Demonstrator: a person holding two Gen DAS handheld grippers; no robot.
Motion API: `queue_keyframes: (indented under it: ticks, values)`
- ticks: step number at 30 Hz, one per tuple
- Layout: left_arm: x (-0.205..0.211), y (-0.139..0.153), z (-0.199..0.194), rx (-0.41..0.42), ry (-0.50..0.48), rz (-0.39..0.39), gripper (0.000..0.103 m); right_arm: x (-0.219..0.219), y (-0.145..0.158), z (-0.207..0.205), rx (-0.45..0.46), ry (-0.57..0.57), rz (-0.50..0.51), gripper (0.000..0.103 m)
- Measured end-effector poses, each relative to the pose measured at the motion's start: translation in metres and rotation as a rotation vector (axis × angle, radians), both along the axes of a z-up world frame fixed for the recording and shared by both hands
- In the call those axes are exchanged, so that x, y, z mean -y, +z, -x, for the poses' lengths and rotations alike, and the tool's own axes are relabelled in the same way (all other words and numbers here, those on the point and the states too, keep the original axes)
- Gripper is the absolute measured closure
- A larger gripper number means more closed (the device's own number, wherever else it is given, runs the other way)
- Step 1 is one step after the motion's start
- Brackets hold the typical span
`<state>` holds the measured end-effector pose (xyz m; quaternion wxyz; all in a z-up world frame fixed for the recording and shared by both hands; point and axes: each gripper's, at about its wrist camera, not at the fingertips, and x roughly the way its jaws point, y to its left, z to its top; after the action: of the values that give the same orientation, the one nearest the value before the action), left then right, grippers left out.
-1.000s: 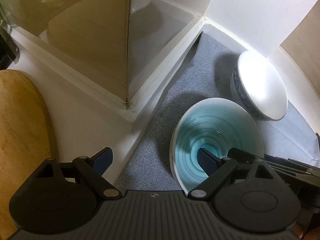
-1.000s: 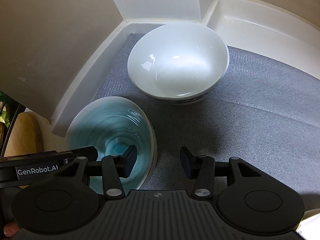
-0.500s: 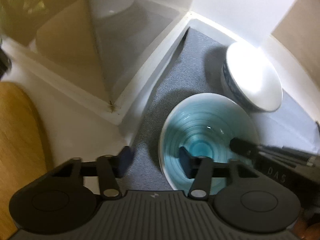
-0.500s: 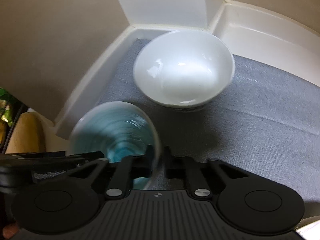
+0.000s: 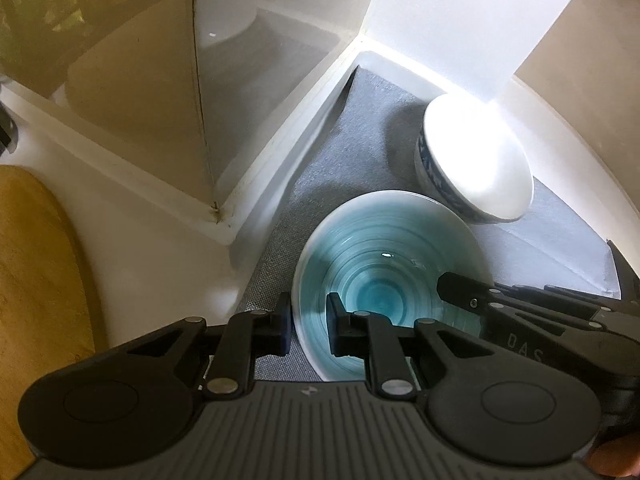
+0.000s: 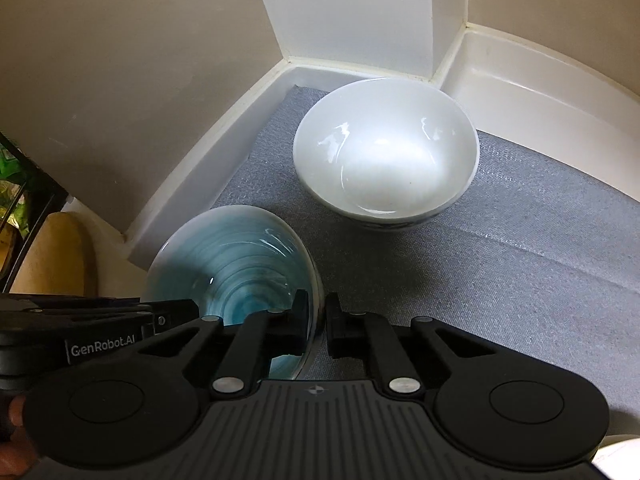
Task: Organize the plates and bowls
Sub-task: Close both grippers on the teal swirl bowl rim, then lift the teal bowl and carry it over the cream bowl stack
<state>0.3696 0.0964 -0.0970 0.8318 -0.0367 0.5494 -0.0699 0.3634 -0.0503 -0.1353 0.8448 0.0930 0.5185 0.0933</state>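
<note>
A teal bowl with a spiral glaze (image 5: 384, 268) (image 6: 236, 256) sits on a grey mat (image 5: 352, 148) (image 6: 500, 260) inside a white cabinet. My left gripper (image 5: 307, 322) is shut on the bowl's left rim, one finger outside and one inside. My right gripper (image 6: 318, 322) is shut on the bowl's right rim in the same way. A larger white bowl with blue pattern outside (image 5: 476, 160) (image 6: 386, 160) stands behind the teal bowl, near the back corner, apart from both grippers.
White cabinet walls (image 6: 360, 12) and a raised white ledge (image 6: 540, 84) bound the mat at the back and sides. A translucent door panel (image 5: 120, 80) stands to the left. A wooden board (image 5: 36, 280) lies at the far left, outside the cabinet.
Both grippers went from open to shut on the teal bowl's rim, the right first, then the left. The bowl seems slightly nearer the cabinet's front.
</note>
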Motion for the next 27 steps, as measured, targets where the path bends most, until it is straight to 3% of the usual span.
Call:
queue_keyframes:
  ticks: [27]
  values:
    - [-0.008,0.050,0.063,0.115,-0.044,0.016,0.085,-0.005,0.055,0.059,0.106,0.013,0.019,0.094]
